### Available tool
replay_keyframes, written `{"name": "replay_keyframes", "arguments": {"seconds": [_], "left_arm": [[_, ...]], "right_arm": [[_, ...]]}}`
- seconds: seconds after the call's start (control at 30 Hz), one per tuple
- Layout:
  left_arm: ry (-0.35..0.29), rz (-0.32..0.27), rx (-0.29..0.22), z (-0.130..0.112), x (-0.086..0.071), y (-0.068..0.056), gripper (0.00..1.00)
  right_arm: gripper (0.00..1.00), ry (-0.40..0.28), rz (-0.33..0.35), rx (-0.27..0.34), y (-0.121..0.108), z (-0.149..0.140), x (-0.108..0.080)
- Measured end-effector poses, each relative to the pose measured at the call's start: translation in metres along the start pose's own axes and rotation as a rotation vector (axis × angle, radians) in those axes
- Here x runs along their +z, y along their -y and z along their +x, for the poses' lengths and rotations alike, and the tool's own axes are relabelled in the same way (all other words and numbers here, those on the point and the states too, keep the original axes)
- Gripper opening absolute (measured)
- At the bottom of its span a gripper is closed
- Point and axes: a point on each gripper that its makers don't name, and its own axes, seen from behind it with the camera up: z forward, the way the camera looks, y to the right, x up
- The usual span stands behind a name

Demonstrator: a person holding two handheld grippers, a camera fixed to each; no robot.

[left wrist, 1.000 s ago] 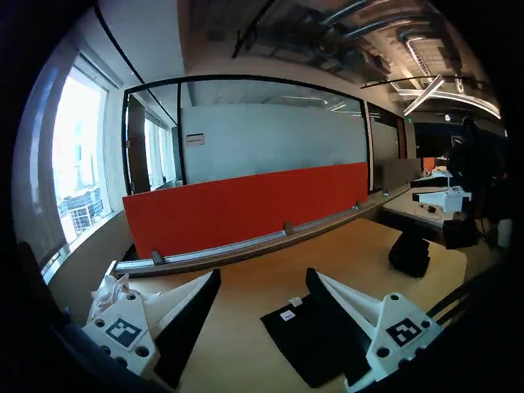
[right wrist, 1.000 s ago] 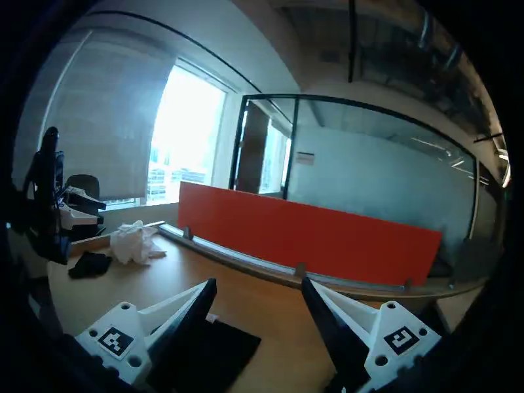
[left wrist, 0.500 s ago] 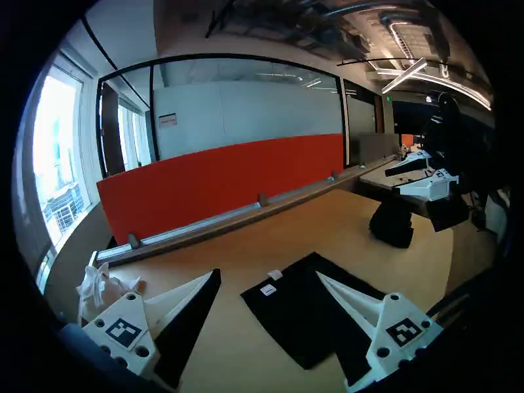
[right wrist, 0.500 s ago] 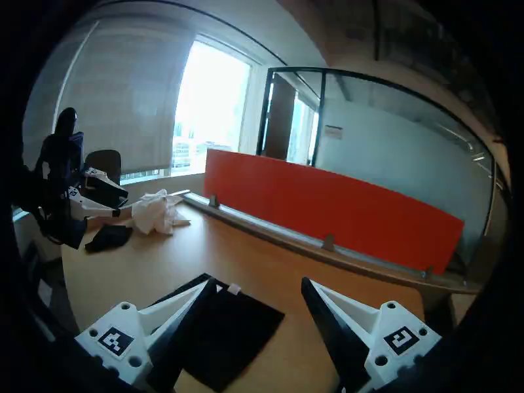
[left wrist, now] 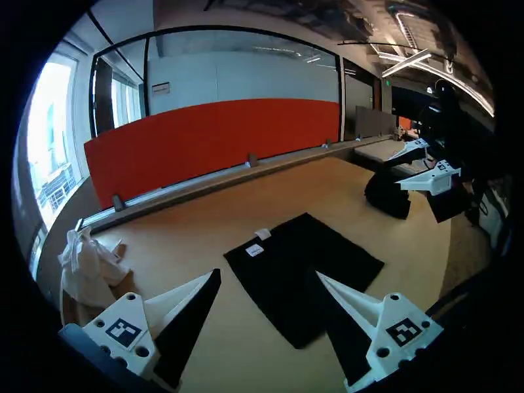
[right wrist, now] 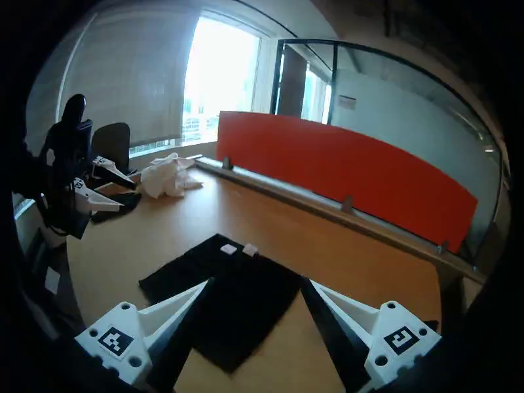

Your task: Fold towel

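A: What lies where?
B: The broad light-wood tabletop (left wrist: 196, 223) runs across the lower half of both views, the long orange-red divider panel (left wrist: 209, 141) along its far edge. The flat black rectangular towel (left wrist: 295, 268) lies spread at centre frame in the left gripper view, low centre in the right gripper view. A crumpled white cloth (left wrist: 82, 265) sits at lower left, well apart from it.
A: And the claws?
B: The left claw (left wrist: 267, 274) and the right claw (right wrist: 257, 281) both hover above the towel, fingers (left wrist: 190, 308) spread wide, holding nothing.
A: What could go wrong?
B: I'd judge that a pinch taking one layer only, or corners lifted unevenly, would drag the towel askew and leave a crooked fold.
A: Anything unclear?
B: Its near edge hides behind the fingers; whether it is one layer or already doubled I cannot tell. Two small white tags (right wrist: 229, 249) are too small to make out.
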Motion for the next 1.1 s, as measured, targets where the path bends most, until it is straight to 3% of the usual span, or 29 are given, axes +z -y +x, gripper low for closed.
{"name": "replay_keyframes", "arguments": {"seconds": [0.67, 1.1], "left_arm": [[0.199, -0.079, -0.011, -0.118, 0.048, -0.033, 0.97], [0.291, -0.131, 0.004, -0.165, 0.065, -0.053, 0.97]], "right_arm": [[1.00, 0.201, 0.084, 0.018, 0.034, -0.125, 0.047], [1.00, 0.320, 0.123, 0.013, 0.046, -0.192, 0.053]]}}
